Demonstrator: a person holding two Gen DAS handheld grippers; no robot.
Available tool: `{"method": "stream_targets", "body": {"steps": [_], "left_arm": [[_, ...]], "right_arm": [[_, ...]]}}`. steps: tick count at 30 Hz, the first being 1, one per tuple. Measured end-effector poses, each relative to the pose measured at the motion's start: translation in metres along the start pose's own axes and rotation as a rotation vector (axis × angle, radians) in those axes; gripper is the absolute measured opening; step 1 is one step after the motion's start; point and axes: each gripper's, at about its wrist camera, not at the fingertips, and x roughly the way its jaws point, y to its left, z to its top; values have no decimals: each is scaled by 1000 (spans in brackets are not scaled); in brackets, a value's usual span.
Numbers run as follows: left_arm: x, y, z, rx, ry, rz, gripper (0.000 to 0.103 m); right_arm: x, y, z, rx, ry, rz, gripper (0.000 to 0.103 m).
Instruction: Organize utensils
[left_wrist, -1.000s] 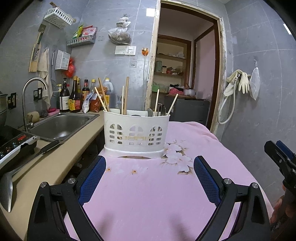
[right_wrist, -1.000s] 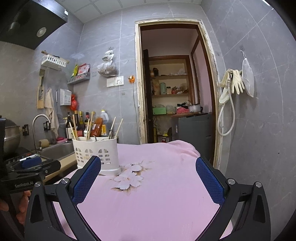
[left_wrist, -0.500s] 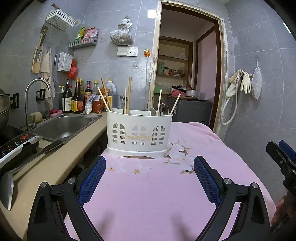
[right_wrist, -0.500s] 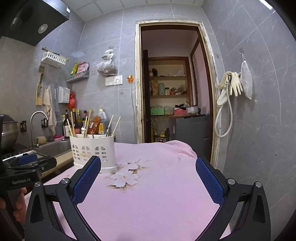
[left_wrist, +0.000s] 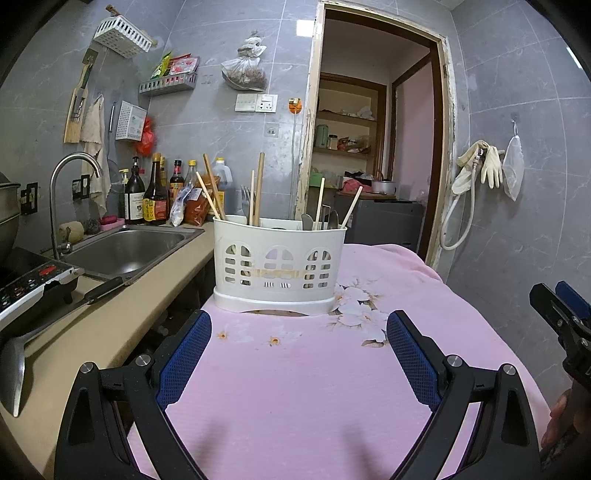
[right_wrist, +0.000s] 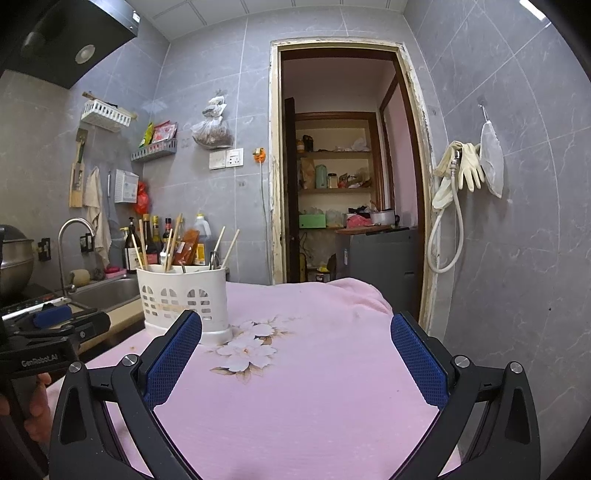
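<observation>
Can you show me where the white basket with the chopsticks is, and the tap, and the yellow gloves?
white basket (left_wrist: 279, 264), left wrist view, front wall.
tap (left_wrist: 75, 161), left wrist view, curved spout.
yellow gloves (right_wrist: 470, 170), right wrist view, hanging fingers.

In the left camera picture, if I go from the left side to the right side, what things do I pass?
Faucet → sauce bottles → white utensil holder → doorway → rubber gloves → the right gripper at the edge.
</observation>
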Motion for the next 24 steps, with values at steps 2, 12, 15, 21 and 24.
{"method": "stream_targets", "body": {"steps": [2, 12, 15, 21, 24], "left_arm": [[0, 0, 1, -2, -2, 0, 93], [-2, 2, 1, -5, -8, 0, 93], [-3, 2, 2, -4, -14, 2, 93], [-6, 2, 3, -4, -21, 2, 93], [-6, 1, 4, -4, -24, 3, 93]], "right_arm": [[0, 0, 0, 0, 0, 1, 103], [0, 0, 0, -1, 0, -1, 103], [0, -1, 0, -1, -2, 0, 103], [1, -1, 1, -2, -5, -3, 103], [-1, -1, 2, -2, -8, -2, 103]]}}
